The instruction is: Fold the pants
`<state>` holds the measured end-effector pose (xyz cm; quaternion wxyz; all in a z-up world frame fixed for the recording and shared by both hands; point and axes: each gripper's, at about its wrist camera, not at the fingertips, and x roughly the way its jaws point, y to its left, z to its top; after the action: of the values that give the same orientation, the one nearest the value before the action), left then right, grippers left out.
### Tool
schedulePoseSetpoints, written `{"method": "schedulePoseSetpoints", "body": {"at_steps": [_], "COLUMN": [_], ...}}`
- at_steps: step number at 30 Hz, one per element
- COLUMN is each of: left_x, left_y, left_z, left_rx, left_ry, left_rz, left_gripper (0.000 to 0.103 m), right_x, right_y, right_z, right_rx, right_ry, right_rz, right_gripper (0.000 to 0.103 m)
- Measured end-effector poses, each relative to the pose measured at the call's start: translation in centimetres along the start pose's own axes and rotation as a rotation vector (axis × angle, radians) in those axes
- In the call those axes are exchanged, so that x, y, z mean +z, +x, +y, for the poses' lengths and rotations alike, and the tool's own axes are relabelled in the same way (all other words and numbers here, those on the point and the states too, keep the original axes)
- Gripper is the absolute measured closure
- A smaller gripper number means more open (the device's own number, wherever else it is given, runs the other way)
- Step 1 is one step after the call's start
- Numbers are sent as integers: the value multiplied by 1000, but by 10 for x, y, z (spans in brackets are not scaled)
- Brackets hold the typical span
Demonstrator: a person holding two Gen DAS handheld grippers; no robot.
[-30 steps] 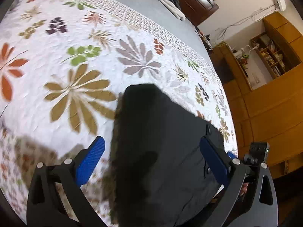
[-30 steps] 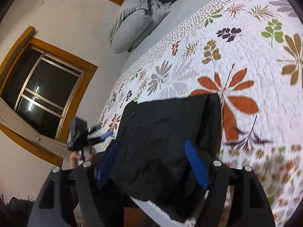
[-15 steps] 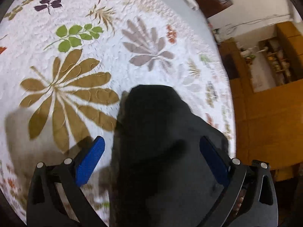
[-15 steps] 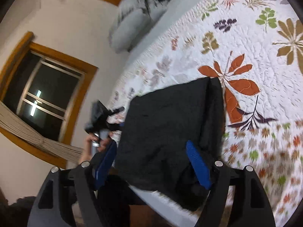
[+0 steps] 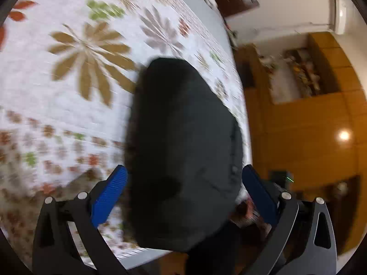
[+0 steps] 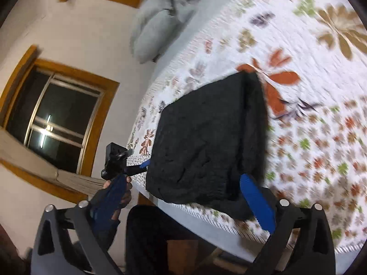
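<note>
The black pants [image 5: 183,151] lie folded into a compact block at the near edge of the floral quilt [image 5: 57,105]. They also show in the right wrist view [image 6: 206,142]. My left gripper [image 5: 183,190] is open and empty, held above the near end of the block, apart from it. My right gripper [image 6: 183,197] is open and empty, held off the bed edge just short of the block. The left gripper also shows in the right wrist view [image 6: 128,165] at the block's left corner, in the person's hand.
A grey pillow [image 6: 156,29] and bundled clothes lie at the head of the bed. A window [image 6: 52,121] is in the wall to the left. Wooden cabinets and shelves [image 5: 305,105] stand past the bed's right edge. The person's dark legs [image 6: 151,238] are below the bed edge.
Both grippers have pulled back from the folded pants toward the bed edge, still open. More of the bed edge and room shows. The pants have not moved.
</note>
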<state>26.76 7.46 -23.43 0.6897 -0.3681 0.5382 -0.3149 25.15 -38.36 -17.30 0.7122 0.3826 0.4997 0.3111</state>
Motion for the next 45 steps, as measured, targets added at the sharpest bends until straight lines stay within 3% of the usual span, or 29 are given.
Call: {"method": "schedulePoseSetpoints", "body": {"at_steps": [3, 10, 15, 24, 28, 32, 45], "left_x": [8, 16, 19, 28, 26, 28, 27], "left_y": [10, 22, 39, 62, 62, 73, 75], "left_z": [7, 22, 29, 27, 20, 15, 18], "left_rx": [-29, -31, -15, -27, -2, 13, 28], "left_ry": [-21, -46, -39, -11, 8, 20, 19], "left_rz": [68, 129, 187, 256, 251, 249, 257], "left_gripper": [3, 3, 3, 3, 5, 13, 14], "right_x": [10, 20, 23, 36, 35, 32, 40], "right_y": [5, 27, 46, 62, 71, 72, 80], "right_z": [-30, -52, -56, -56, -51, -52, -56], "right_rx": [-24, -10, -41, -14, -13, -7, 37], "right_ry": [127, 166, 174, 185, 172, 170, 167], "right_rz": [54, 97, 123, 134, 148, 156, 176], "right_gripper": [3, 3, 3, 3, 3, 3, 3]}}
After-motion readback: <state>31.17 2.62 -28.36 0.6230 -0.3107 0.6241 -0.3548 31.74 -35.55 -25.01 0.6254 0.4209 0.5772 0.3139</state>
